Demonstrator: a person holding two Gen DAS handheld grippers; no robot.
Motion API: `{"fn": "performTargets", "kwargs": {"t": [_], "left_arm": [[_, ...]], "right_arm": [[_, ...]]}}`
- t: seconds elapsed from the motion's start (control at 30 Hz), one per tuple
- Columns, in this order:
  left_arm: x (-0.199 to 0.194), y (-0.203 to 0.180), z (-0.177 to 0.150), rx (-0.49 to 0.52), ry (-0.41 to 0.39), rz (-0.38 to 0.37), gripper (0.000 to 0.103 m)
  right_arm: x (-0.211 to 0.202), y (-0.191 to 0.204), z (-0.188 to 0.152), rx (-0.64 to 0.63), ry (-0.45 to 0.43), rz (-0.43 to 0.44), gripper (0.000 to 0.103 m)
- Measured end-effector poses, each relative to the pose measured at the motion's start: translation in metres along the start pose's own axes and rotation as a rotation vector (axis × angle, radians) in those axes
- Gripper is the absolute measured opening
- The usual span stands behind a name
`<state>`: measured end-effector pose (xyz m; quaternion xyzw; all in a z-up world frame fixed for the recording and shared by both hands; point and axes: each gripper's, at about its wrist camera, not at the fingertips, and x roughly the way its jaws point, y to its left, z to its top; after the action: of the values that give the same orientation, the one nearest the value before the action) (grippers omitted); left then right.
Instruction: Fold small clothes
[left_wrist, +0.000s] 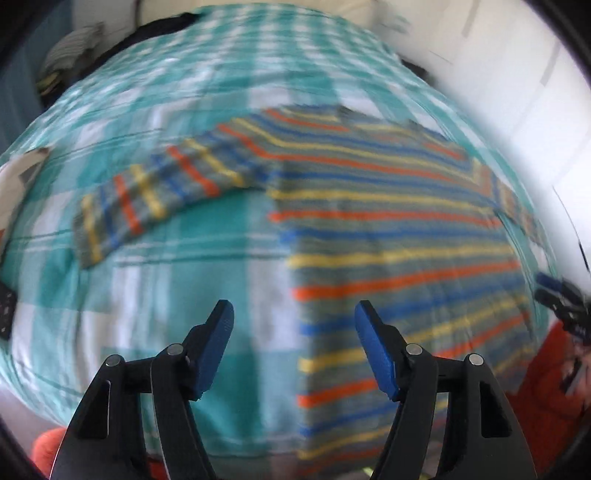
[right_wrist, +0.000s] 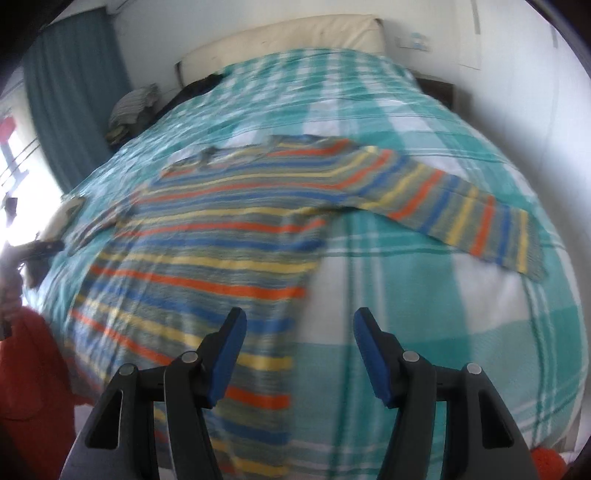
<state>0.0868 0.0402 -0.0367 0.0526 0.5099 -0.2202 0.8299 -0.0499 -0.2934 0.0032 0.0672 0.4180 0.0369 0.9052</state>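
While no writing is legible (frames blurred), left gripper (left_wrist: 293, 314) spread wide, empty, above striped sweater (left_wrist: 388, 229) edge, right gripper (right_wrist: 299, 325) likewise spread, empty, sweater flat on checked bedspread (right_wrist: 406, 110)

A: Where does the left wrist view look from?
B: From above the bed's near edge, angled down over the bedspread (left_wrist: 207, 229), close to the striped sweater (left_wrist: 388, 229).
A: And the right wrist view?
B: Likewise angled down, nearer the sweater's hem, facing the headboard (right_wrist: 295, 33). Both share sweater and bedspread.
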Motion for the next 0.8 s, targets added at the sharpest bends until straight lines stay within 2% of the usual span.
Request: {"fn": "performTargets", "kwargs": {"t": [0.07, 0.1, 0.13, 0.17, 0.23, 0.27, 0.3, 0.33, 0.4, 0.47, 0.53, 0.63, 0.73, 0.8], "left_arm": [[0.024, -0.037, -0.024, 0.117, 0.104, -0.013, 0.07], [0.041, -0.05, -0.04, 0.194, 0.186, 0.037, 0.07], [0.049, -0.058, -0.054, 0.264, 0.222, 0.101, 0.07], [0.046, -0.063, -0.063, 0.318, 0.209, 0.147, 0.072], [0.039, -0.061, -0.068, 0.323, 0.249, 0.217, 0.073], [0.034, -0.056, -0.068, 0.299, 0.251, 0.24, 0.073], [0.027, -0.05, -0.068, 0.266, 0.241, 0.25, 0.073], [0.018, -0.044, -0.064, 0.229, 0.217, 0.246, 0.071], [-0.001, -0.041, -0.055, 0.17, 0.145, 0.202, 0.072], [-0.016, -0.047, -0.038, 0.129, 0.071, 0.14, 0.084], [-0.021, -0.061, -0.018, 0.13, -0.005, 0.079, 0.092], [-0.003, -0.088, 0.005, 0.189, -0.066, 0.052, 0.094], [0.041, -0.097, 0.014, 0.163, -0.018, 0.049, 0.095], [0.076, -0.087, -0.004, 0.117, 0.053, 0.058, 0.098]], "right_arm": [[0.018, 0.029, -0.002, -0.132, 0.103, 0.032, 0.06], [0.03, 0.04, -0.008, -0.212, 0.181, -0.005, 0.06], [0.042, 0.047, -0.018, -0.278, 0.263, -0.056, 0.06], [0.052, 0.049, -0.032, -0.345, 0.353, -0.113, 0.061], [0.043, 0.04, -0.046, -0.358, 0.348, -0.13, 0.062], [0.04, 0.027, -0.05, -0.312, 0.384, -0.183, 0.073], [0.036, 0.014, -0.053, -0.257, 0.413, -0.21, 0.077], [0.029, 0.003, -0.053, -0.205, 0.412, -0.206, 0.077], [0.009, -0.006, -0.049, -0.133, 0.353, -0.205, 0.076], [-0.009, 0.003, -0.038, -0.145, 0.254, -0.226, 0.076], [-0.02, 0.02, -0.023, -0.167, 0.139, -0.218, 0.077], [-0.013, 0.046, 0.0, -0.176, 0.012, -0.146, 0.078], [0.024, 0.067, 0.005, -0.217, -0.014, -0.115, 0.078], [0.065, 0.065, -0.008, -0.216, 0.082, -0.124, 0.078]]}}
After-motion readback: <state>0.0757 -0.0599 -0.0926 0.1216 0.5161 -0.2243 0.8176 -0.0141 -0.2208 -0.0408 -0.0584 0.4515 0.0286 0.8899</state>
